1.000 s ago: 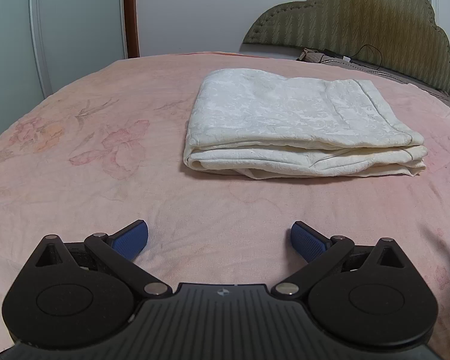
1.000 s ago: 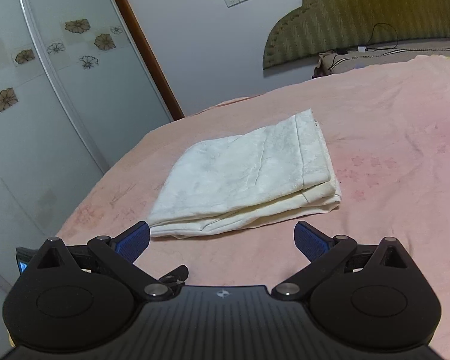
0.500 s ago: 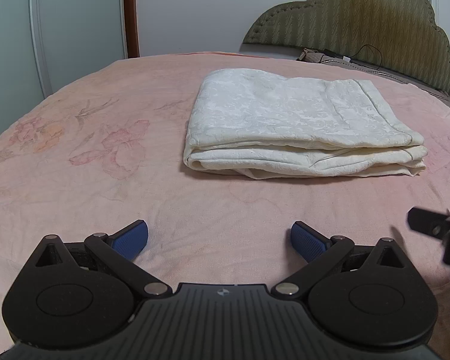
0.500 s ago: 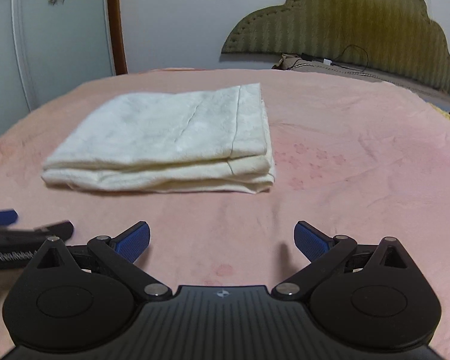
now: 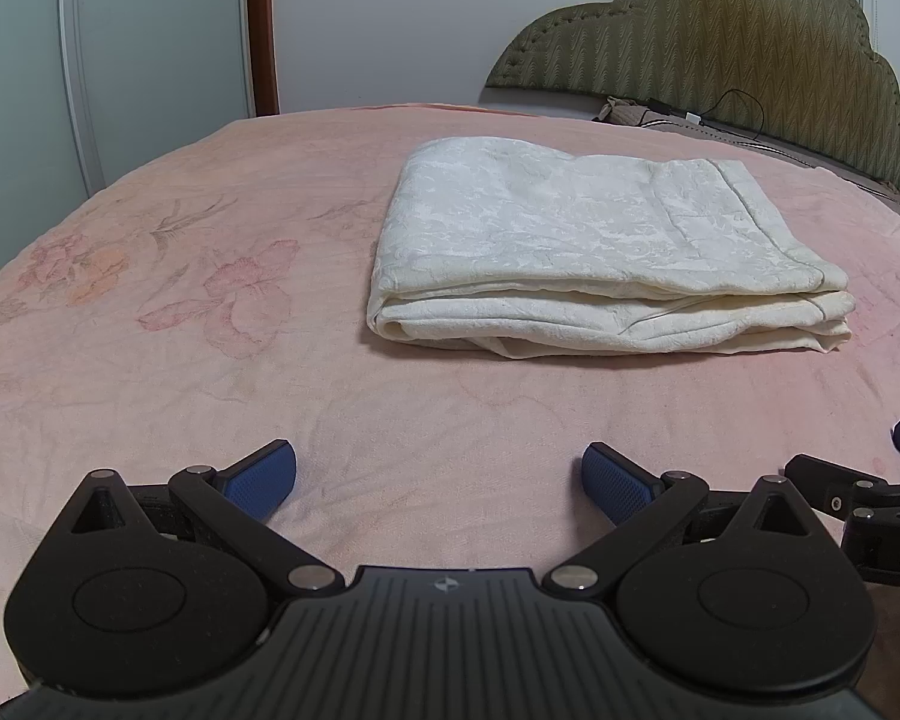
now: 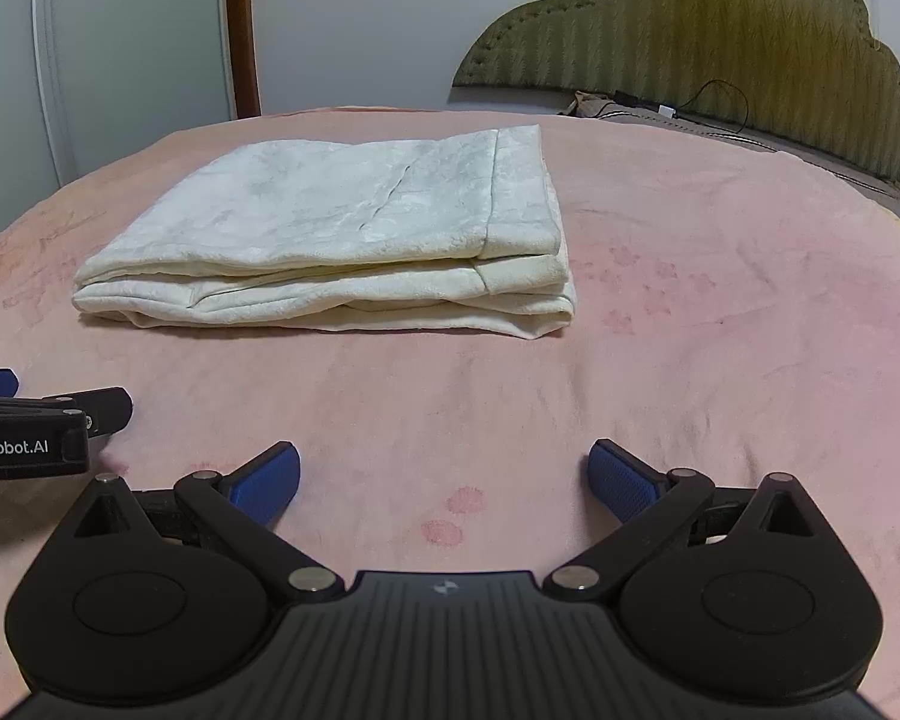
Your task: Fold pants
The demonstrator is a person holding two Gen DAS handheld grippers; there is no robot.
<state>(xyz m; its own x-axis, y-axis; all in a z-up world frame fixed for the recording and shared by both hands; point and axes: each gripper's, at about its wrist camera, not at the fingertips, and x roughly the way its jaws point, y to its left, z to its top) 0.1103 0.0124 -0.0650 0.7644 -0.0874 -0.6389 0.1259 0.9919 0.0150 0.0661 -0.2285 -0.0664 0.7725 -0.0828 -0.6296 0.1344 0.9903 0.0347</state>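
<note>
Ahead, folded pants (image 5: 600,258), bedspread (image 5: 210,372) all around.

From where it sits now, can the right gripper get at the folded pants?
Probably yes. The right gripper is open, and only bare pink bedspread lies between it and the folded pants. The left gripper sits off to the side.

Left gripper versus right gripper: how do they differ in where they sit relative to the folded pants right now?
The left gripper faces the folded cream pants with the bundle slightly to its right; the right gripper has the bundle to its left. The left gripper looks onto the rounded folded end, the right gripper onto the hemmed end. Both are open, empty, short of the pants, low over the pink bedspread.
</note>
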